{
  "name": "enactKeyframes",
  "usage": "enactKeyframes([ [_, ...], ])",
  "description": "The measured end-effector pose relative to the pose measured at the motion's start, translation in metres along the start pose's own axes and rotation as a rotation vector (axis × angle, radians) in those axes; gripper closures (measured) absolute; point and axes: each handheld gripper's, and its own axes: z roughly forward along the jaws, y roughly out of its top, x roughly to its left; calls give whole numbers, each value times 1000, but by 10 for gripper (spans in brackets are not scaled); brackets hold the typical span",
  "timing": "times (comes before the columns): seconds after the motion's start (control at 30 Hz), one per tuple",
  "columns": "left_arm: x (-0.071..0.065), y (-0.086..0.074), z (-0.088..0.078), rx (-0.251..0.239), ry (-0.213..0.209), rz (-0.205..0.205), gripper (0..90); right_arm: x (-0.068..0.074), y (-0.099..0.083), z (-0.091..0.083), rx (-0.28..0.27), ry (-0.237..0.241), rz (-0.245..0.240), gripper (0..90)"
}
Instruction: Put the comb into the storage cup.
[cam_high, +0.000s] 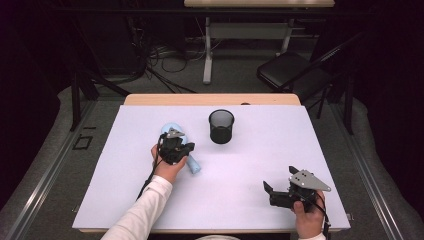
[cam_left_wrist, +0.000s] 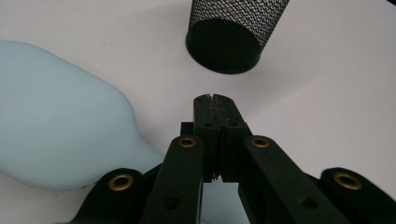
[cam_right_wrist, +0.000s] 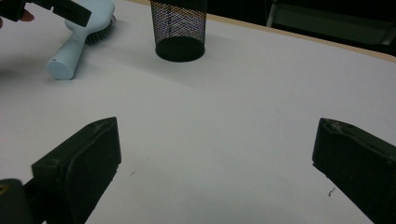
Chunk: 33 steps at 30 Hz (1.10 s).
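Note:
A light blue hairbrush (cam_high: 194, 165) lies on the white table top (cam_high: 250, 160), left of centre, bristles down in the right gripper view (cam_right_wrist: 77, 44). My left gripper (cam_high: 189, 147) hangs just over the brush's neck. In the left gripper view its pads (cam_left_wrist: 215, 99) are pressed together with nothing between them, and the brush's pale blue head (cam_left_wrist: 56, 126) lies beside the jaws on their left. A black mesh cup (cam_high: 221, 126) stands upright ahead of them (cam_left_wrist: 229, 37). My right gripper (cam_high: 280, 178) rests near the front right, jaws wide open (cam_right_wrist: 217, 135) over bare table.
The mesh cup (cam_right_wrist: 180, 28) stands right of the brush, behind the table's middle. Beyond the table's far wooden edge (cam_high: 210, 99) are a dark folding chair (cam_high: 292, 70), a desk frame (cam_high: 207, 50) and floor cables.

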Motion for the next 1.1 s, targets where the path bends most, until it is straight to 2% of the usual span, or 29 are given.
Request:
enactKeyframes([
  [0.37, -10, -5, 11, 50, -10, 17, 900, -1, 0, 0, 2, 2, -3, 11],
  [0.47, -15, -6, 13, 68, -10, 47, 900, -1, 0, -1, 3, 3, -4, 12],
  [0.6, -19, -7, 16, 80, -11, 54, 900, -1, 0, -1, 4, 3, -4, 14],
  [0.73, -20, -8, 20, 92, -9, 46, 900, -1, 0, -1, 5, 4, -9, 14],
  [0.87, -19, -9, 22, 117, -1, 59, 900, -1, 0, -1, 7, 5, -5, 15],
  [1.1, -21, -10, 26, 130, -6, 57, 900, -1, 0, 0, 6, 5, -7, 17],
])
